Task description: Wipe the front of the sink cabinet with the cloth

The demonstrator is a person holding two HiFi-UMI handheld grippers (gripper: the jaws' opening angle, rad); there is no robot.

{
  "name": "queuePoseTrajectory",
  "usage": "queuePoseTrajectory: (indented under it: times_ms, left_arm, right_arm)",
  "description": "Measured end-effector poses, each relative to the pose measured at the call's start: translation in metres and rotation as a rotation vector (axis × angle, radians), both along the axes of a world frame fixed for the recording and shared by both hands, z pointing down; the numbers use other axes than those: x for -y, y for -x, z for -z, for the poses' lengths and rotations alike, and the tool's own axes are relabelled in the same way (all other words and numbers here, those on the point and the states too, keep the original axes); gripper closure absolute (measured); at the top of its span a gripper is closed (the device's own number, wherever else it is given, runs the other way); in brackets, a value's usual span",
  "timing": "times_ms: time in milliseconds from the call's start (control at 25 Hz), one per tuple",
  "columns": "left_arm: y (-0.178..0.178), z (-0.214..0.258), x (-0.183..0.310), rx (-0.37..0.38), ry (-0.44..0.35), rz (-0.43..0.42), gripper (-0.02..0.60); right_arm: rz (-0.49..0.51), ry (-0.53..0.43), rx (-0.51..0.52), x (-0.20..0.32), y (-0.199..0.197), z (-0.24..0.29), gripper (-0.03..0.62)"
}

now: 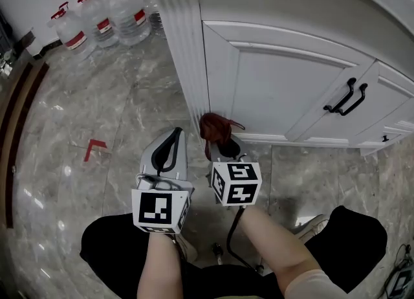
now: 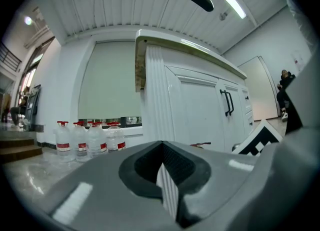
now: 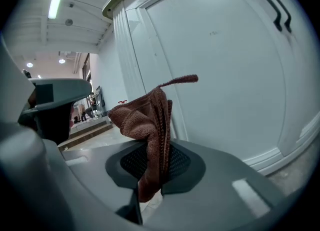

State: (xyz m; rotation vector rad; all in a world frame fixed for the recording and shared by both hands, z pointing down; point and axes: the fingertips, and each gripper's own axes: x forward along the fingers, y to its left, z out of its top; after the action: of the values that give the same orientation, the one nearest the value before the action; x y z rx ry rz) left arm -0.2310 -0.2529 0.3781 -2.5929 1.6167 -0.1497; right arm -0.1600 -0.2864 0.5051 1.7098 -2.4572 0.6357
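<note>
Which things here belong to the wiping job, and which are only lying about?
For the job: brown cloth, right gripper shut on it, white cabinet door.
Only lying about: water bottles, red floor mark, left gripper, shut and empty.

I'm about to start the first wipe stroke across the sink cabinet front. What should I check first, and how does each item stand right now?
1. Grip: ok. The right gripper is shut on the cloth, which bunches out past the jaws.
2. Spare tool: ok. The left gripper is shut on nothing, beside the right one.
3. Contact with the cabinet door: cannot tell. The cloth sits low by the door's lower left corner; touch does not show.
4. Door closed: ok.
5. Obstacles on the door: ok. The black handles sit at its far edge, away from the cloth.
6. Surroundings: ok. The water bottles stand well off to the left.
</note>
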Motion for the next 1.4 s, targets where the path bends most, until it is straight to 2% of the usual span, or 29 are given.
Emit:
queuePoseTrajectory:
  times_ms: [80,320,560,960,1280,1400]
  left_arm:
    - [-0.001,-0.003,0.002,0.016,0.0,-0.005,0.581]
    - [0.005,-0.009,0.008,-0.06,0.026,0.006,0.581]
    - [-0.02,-0.019,0.009,-0.038,0.045,-0.042,0.581]
    - [-0.058,-0.034,0.013,-0.021,0.076,-0.096,0.581]
    - [-0.104,-0.052,0.011,0.021,0.103,-0.187,0.581]
    - [-0.116,-0.062,0.008,0.012,0.13,-0.206,0.581]
  right_arm:
    - [-0.017,-0.006,-0.001,0.005,0.0,-0.002,0.51]
    - [-0.023,-0.013,0.009,0.014,-0.012,-0.003,0.507]
    - [-0.039,-0.016,0.004,0.011,-0.035,-0.005,0.507]
    - [-0.153,0.02,0.011,0.005,-0.116,-0.01,0.505]
    - [-0.237,0.028,-0.037,-0.004,-0.178,-0.013,0.505]
    - [-0.282,0.04,-0.063,-0.009,-0.205,-0.015,0.507]
